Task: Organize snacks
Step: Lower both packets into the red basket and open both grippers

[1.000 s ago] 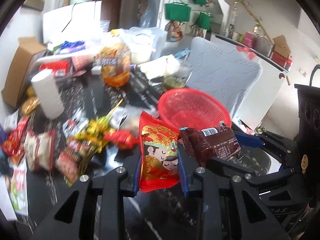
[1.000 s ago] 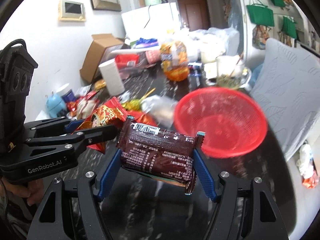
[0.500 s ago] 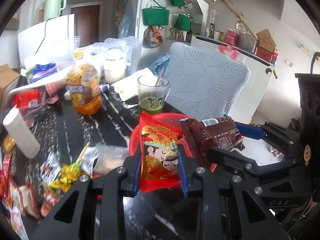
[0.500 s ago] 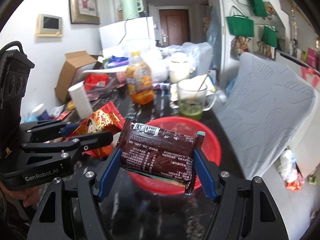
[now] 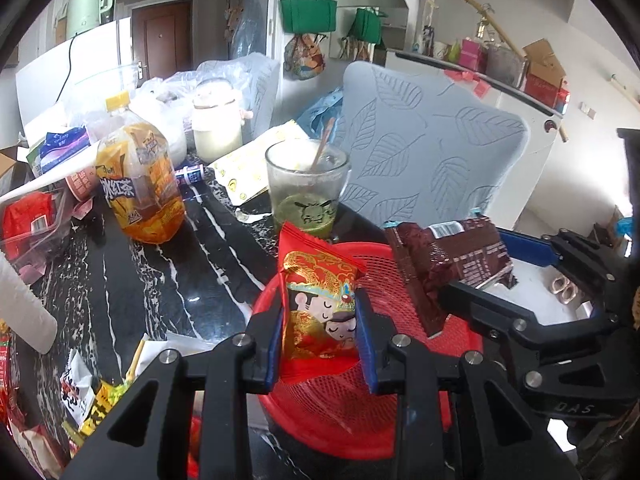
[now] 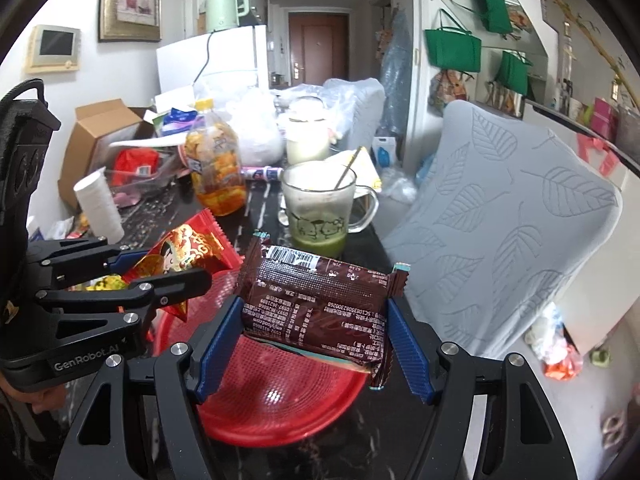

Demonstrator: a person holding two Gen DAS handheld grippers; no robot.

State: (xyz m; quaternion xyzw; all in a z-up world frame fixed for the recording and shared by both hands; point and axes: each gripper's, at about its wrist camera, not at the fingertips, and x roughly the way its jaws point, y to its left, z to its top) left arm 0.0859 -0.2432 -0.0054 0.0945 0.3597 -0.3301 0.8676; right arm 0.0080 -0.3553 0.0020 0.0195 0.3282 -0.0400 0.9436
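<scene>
the black marbled counter (image 5: 132, 280) carries everything, and the red basket (image 5: 400, 412) near its edge is the landmark here. beyond the basket, off the counter's far side, stands a grey chair back (image 6: 500, 232) with a leaf pattern. on the counter behind the basket and to its left sits a large bottle of orange tea (image 5: 138, 184); directly behind the basket, just beside its rim, is a glass mug (image 5: 308, 188) with green drink in the bottom and a stick leaning in it. a white paper roll (image 6: 100, 204) stands further left of the basket, and loose snack wrappers (image 5: 96, 396) lie on the counter at the basket's left side.

over the basket hang both tools. the left tool (image 5: 320, 340) has its blue pads pressed together on a red snack packet (image 5: 320, 300) printed with cartoon faces — the packet stands upright above the basket's left half, clear of the mesh as far as can be seen. the right tool (image 6: 316, 344) is clamped across the ends of a dark brown snack packet (image 6: 320, 304), its pads set wide by the packet's length — that packet lies level above the basket's middle, barcode side up. the two packets are near each other but apart.
</scene>
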